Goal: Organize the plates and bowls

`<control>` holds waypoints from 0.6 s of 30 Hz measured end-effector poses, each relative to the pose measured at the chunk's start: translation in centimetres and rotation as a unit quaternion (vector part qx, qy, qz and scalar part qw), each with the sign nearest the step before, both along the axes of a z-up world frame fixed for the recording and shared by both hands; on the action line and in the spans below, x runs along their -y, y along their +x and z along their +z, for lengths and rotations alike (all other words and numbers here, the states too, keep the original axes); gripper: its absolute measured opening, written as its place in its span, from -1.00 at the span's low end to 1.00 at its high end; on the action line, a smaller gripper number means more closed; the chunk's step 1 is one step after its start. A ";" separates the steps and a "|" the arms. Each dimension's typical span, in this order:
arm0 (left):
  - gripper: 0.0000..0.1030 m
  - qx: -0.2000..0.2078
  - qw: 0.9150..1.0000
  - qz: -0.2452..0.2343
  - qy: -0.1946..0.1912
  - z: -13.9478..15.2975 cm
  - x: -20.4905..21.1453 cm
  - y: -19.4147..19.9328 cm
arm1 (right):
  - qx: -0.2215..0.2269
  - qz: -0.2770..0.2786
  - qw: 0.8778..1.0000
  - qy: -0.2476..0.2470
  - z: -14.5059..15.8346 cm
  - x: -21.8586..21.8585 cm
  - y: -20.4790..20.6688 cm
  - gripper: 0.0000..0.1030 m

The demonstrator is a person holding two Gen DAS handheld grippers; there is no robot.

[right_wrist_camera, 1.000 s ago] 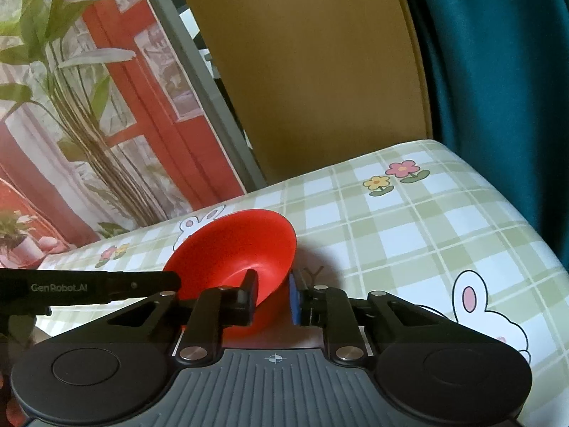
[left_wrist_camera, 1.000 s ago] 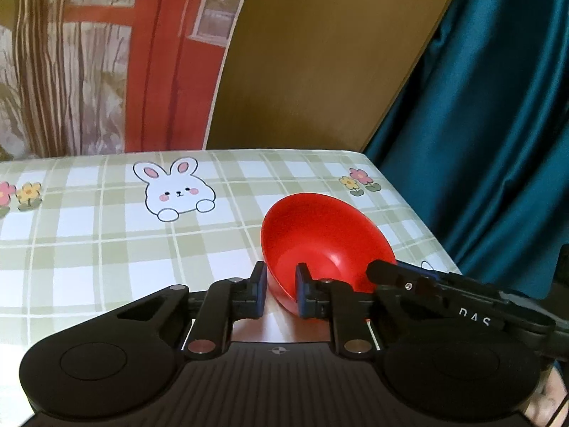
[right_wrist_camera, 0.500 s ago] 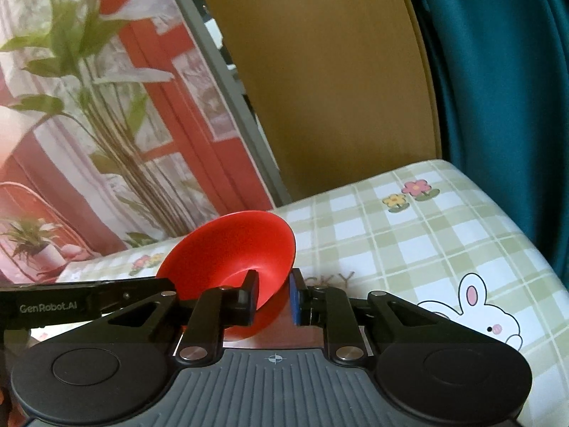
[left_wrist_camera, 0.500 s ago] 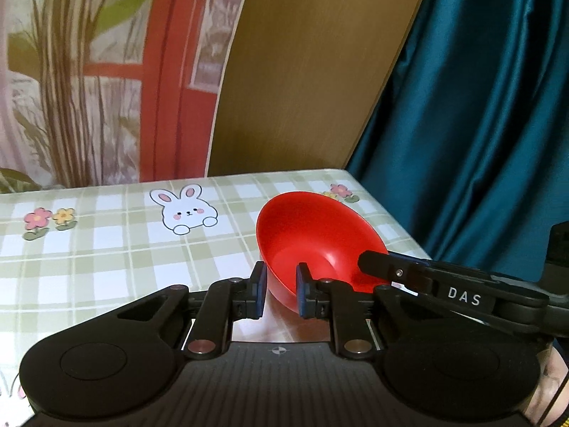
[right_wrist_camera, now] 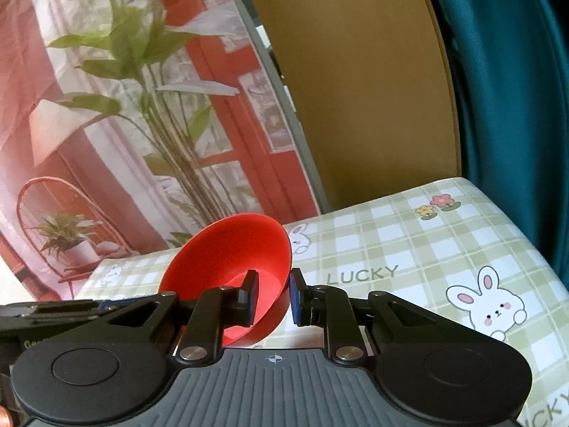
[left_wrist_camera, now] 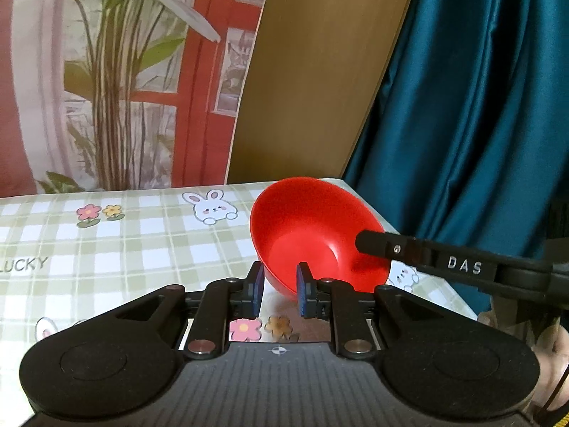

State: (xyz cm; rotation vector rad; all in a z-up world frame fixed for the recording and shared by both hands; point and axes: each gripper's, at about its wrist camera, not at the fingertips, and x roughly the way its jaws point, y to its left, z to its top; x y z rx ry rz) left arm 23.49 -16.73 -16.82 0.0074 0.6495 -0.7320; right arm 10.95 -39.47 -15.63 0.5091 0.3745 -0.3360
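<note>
Above the tablecloth (right_wrist_camera: 409, 235), both claws (left_wrist_camera: 279, 286) (right_wrist_camera: 272, 293) pinch the tilted red bowl (left_wrist_camera: 313, 227).

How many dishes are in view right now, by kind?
Bowls: 1, the red bowl, gripped at its rim by the left gripper and right gripper.
Plates: 0 in view.
Total: 1.

Both tools, left (left_wrist_camera: 279, 290) and right (right_wrist_camera: 273, 297), are partly closed, raised, converging.
</note>
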 end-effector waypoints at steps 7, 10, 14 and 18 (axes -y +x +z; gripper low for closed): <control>-0.63 0.010 1.000 0.010 -0.009 0.6 -1.7 -2.3 | 0.002 0.006 1.000 -0.003 0.7 -2.7 -0.9 -0.65; -0.63 0.016 1.000 0.013 -0.008 0.8 -2.0 -3.1 | 0.001 0.008 1.000 -0.002 0.8 -3.6 -1.4 -0.65; -0.63 0.012 1.000 0.019 -0.012 0.7 -2.6 -3.9 | -0.001 0.012 1.000 0.000 0.6 -4.4 -2.2 -0.65; -0.63 0.014 1.000 0.021 -0.007 0.5 -2.8 -4.7 | -0.003 0.014 1.000 -0.002 0.3 -5.2 -2.9 -0.65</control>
